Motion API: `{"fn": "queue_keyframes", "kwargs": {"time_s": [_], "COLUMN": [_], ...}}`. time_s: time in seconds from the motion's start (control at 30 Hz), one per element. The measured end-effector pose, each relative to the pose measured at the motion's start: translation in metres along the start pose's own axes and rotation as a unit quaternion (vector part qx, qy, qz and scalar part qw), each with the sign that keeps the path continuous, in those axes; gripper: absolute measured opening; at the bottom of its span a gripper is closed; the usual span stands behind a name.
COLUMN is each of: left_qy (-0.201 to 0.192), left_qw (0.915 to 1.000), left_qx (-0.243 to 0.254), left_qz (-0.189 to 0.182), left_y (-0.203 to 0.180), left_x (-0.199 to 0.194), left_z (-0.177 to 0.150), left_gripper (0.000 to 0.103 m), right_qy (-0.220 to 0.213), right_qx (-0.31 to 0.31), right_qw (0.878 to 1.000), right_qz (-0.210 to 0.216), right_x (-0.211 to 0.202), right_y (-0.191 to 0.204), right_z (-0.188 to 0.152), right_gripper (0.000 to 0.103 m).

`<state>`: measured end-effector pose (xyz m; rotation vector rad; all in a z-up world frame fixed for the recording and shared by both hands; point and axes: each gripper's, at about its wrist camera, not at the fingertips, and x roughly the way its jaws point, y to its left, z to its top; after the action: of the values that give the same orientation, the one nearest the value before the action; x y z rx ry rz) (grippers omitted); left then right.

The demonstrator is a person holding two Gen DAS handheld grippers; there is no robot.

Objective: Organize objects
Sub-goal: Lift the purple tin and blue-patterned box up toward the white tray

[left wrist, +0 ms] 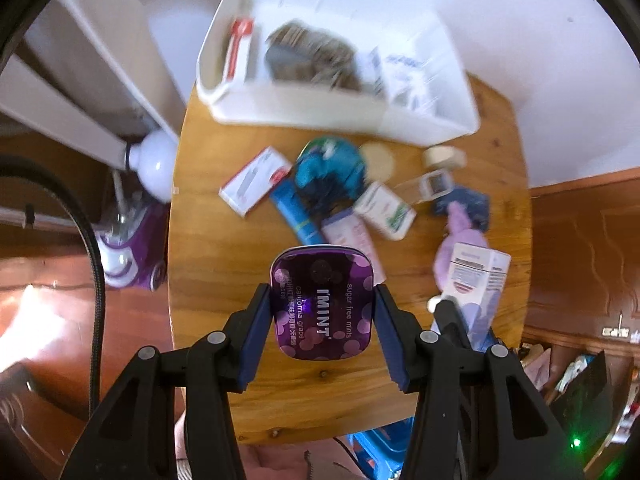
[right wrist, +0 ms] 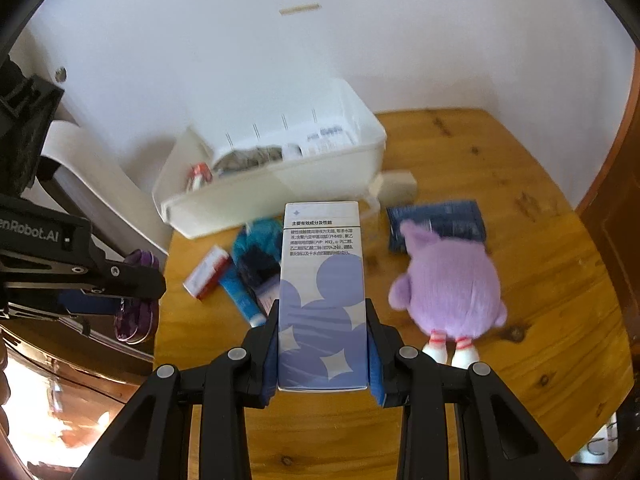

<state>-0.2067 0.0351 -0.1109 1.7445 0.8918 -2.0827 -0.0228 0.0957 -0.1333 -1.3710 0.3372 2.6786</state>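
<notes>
A wooden table (right wrist: 500,240) stands against a white wall, with a white bin (right wrist: 280,176) at its back. The left gripper (left wrist: 323,312) clamps a purple mint tin (left wrist: 323,304) above the table; the right gripper (right wrist: 323,332) clamps a tall lilac box (right wrist: 322,296) beside a purple plush (right wrist: 448,280).

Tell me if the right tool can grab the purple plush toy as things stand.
Probably not yet: the right tool is shut on the tall box. The purple plush toy lies uncovered on the table beside it.
</notes>
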Motion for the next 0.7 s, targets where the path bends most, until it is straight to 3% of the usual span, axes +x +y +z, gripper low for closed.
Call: {"fn": "queue_keyframes", "kwargs": {"time_s": [0.17, 0.23, 0.37, 0.57, 0.7], "left_qy": [-0.032, -0.037, -0.062, -0.123, -0.148], "left_qw": [0.9983, 0.9948, 0.9822, 0.9692, 0.9556], "left_qx": [0.049, 0.094, 0.177, 0.213, 0.254], "left_qz": [-0.006, -0.013, -0.015, 0.002, 0.017], "left_y": [-0.010, -0.016, -0.035, -0.063, -0.077], "left_x": [-0.027, -0.040, -0.066, -0.089, -0.087], "left_z": [0.025, 0.037, 0.064, 0.108, 0.135], "left_gripper": [0.054, 0.054, 0.054, 0.054, 0.054], "right_qy": [-0.020, -0.032, -0.057, -0.100, -0.112], "right_qx": [-0.002, -0.010, -0.024, -0.025, -0.018], "right_qw": [1.000, 0.999, 0.998, 0.994, 0.993], "right_qz": [0.006, 0.008, 0.012, 0.023, 0.025], "right_x": [-0.011, -0.015, -0.021, -0.024, -0.011], "right_y": [0.005, 0.009, 0.018, 0.025, 0.028], "right_z": [0.036, 0.054, 0.091, 0.148, 0.178], "right_gripper": [0.035, 0.035, 0.035, 0.035, 0.035]}}
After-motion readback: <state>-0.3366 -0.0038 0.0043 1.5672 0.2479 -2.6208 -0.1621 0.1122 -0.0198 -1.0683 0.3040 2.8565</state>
